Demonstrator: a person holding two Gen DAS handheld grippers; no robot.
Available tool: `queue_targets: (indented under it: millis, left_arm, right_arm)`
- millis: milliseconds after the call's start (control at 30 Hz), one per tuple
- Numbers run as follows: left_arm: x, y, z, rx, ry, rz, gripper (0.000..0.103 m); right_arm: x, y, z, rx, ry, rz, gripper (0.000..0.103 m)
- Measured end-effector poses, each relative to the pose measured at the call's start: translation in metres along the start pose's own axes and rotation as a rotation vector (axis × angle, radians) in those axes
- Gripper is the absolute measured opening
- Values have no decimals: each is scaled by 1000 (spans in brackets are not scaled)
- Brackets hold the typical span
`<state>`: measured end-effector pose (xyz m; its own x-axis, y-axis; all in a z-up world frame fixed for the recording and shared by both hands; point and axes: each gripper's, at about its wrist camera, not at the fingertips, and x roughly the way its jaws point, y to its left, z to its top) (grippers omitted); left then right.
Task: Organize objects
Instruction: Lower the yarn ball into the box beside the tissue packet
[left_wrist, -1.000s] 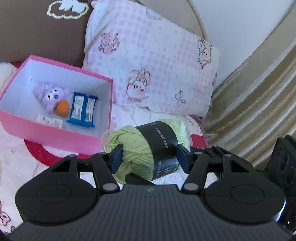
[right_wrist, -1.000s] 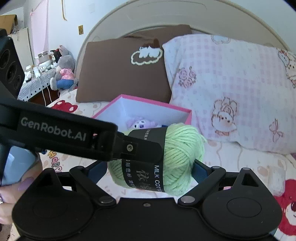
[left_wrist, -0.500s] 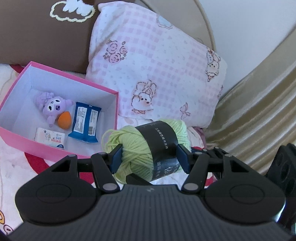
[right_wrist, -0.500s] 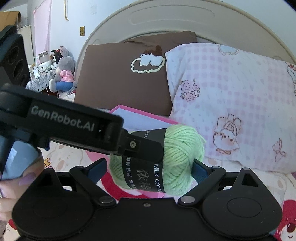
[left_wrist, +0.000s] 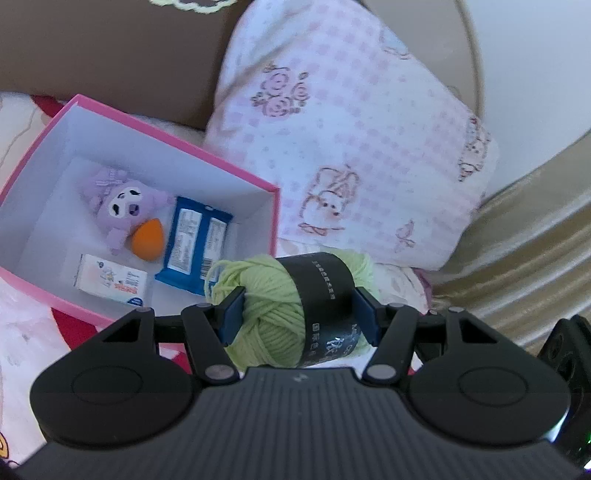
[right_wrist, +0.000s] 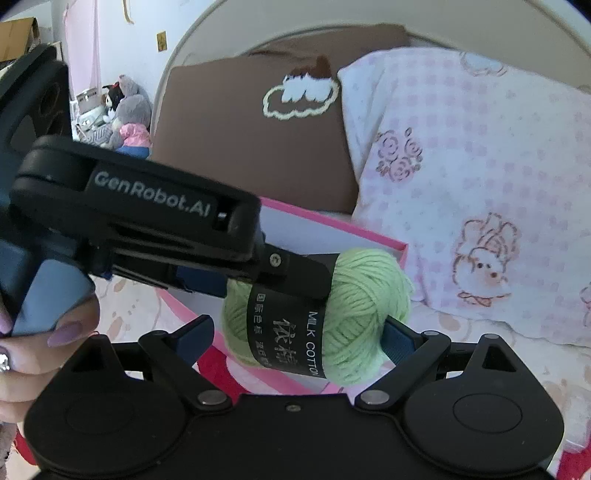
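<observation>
Yarn ball (left_wrist: 291, 306), pale green with a black band, is pinched between the blue pads of the left gripper (left_wrist: 299, 310), held above the near right corner of the pink box (left_wrist: 162, 133) on the bed. Inside lie a purple plush (left_wrist: 122, 206), an orange sponge (left_wrist: 147, 240), a blue packet (left_wrist: 192, 243) and a small carton (left_wrist: 110, 284). The right gripper (right_wrist: 299, 339) flanks the same ball; its left pad seems apart from the wool, though I can't tell for sure.
</observation>
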<state>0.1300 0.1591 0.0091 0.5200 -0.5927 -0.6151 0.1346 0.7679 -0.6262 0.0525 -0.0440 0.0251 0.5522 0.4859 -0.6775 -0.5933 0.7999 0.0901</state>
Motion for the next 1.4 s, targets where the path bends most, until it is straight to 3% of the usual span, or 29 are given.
queue_targets:
  millis: [400, 667, 767, 800, 967, 1133, 1400]
  left_arm:
    - [32, 32, 10, -70, 27, 88, 60]
    - [45, 47, 22, -51, 58, 165, 60]
    - [49, 54, 26, -23, 91, 200, 60]
    - [50, 57, 28, -12, 108, 200, 59]
    - [61, 66, 30, 8, 169, 177, 59]
    - [74, 73, 31, 6, 202, 198, 60]
    - [102, 79, 28, -44, 258, 213, 57]
  right_arm:
    - [45, -9, 2, 57, 75, 57, 96]
    - [78, -14, 6, 114, 134, 116, 94]
    - [88, -11, 3, 76, 171, 102, 75]
    - [90, -9, 2, 58, 183, 103, 74]
    - [97, -6, 0, -9, 227, 99, 74]
    - [111, -18, 9, 69, 312, 125, 76]
    - [122, -12, 15, 1, 365, 75, 79]
